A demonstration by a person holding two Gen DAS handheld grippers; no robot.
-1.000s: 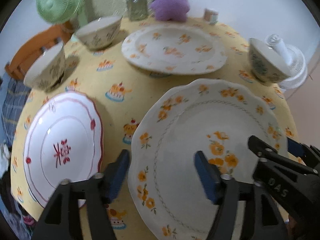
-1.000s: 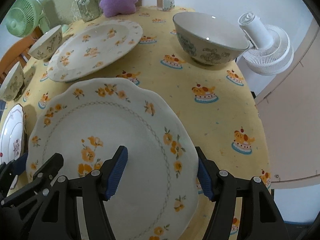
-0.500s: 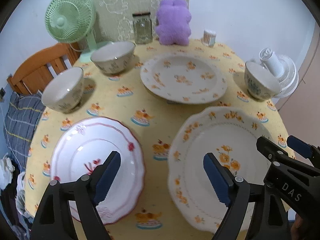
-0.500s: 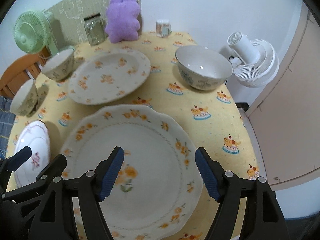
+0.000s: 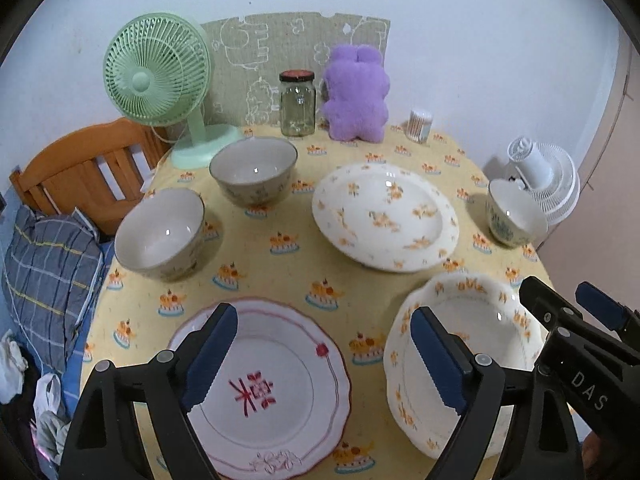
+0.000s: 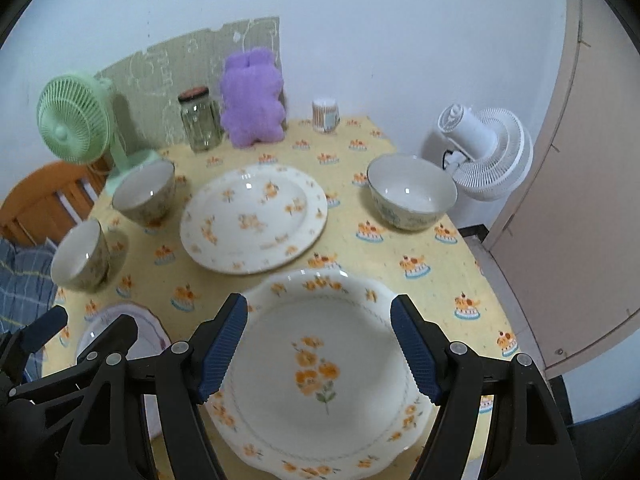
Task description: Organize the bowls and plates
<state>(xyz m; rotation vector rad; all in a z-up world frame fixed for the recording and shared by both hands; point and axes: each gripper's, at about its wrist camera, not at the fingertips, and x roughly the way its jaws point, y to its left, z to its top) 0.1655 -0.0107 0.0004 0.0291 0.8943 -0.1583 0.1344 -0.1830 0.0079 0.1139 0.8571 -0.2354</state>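
On the yellow tablecloth lie three plates. A scalloped orange-flower plate [image 6: 320, 364] [image 5: 472, 360] lies at the near right, a red-rimmed plate [image 5: 264, 392] [image 6: 120, 332] at the near left, and a deep orange-flower plate [image 5: 384, 220] [image 6: 252, 216] in the middle. Two bowls [image 5: 160, 228] [image 5: 254, 176] stand at the left and one bowl [image 6: 412, 190] [image 5: 514, 218] at the right. My left gripper [image 5: 324, 356] is open above the red-rimmed plate. My right gripper [image 6: 320, 352] is open above the scalloped plate. Both hold nothing.
At the back stand a green fan [image 5: 160, 80], a glass jar [image 5: 298, 104], a purple plush toy [image 5: 356, 92] and a cotton-swab cup [image 5: 420, 125]. A white fan [image 6: 484, 148] stands off the right edge. A wooden chair [image 5: 84, 172] with plaid cloth is at the left.
Both grippers have pulled back and risen away from the scalloped plate, so more of the table shows. The left gripper now sits over the red-rimmed plate. No dish has moved.
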